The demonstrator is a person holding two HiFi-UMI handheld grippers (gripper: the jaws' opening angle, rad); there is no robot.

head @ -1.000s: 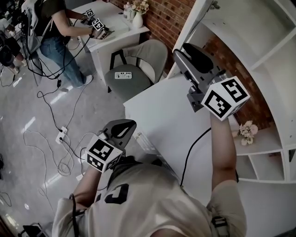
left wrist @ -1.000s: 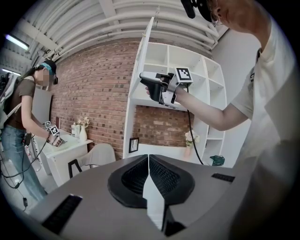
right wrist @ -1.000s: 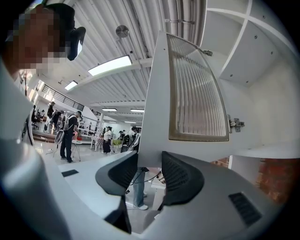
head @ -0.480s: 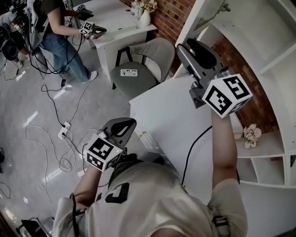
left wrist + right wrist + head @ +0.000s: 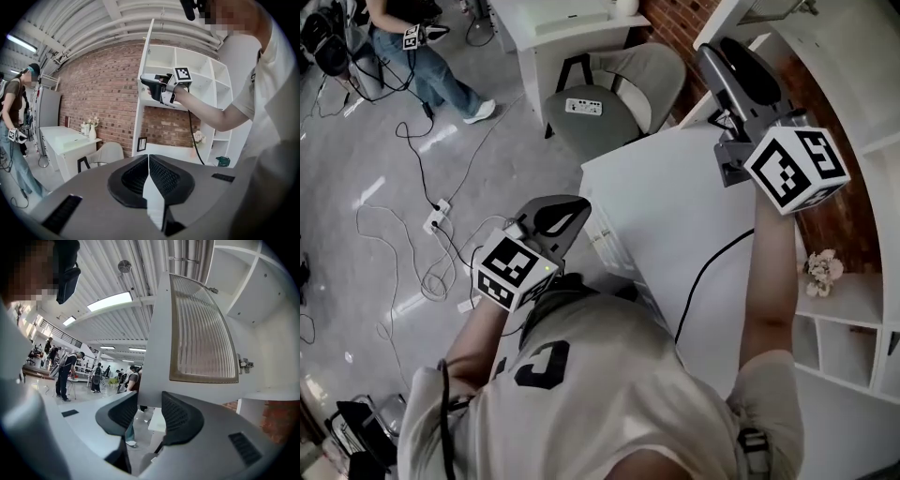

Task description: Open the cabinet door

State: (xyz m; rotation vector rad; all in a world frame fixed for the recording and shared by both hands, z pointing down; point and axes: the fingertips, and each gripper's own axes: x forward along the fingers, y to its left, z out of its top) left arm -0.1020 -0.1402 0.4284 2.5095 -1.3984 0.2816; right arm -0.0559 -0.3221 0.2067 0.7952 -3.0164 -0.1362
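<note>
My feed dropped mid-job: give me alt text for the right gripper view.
The right gripper, jaws apart, points at the lower corner of the open cabinet door, a white frame round a ribbed glass panel. Its hinge shows at right.

A white desk stands against the shelf unit, whose low shelf carries 1 bunch of flowers. Cables and 1 power strip lie on the grey floor.
</note>
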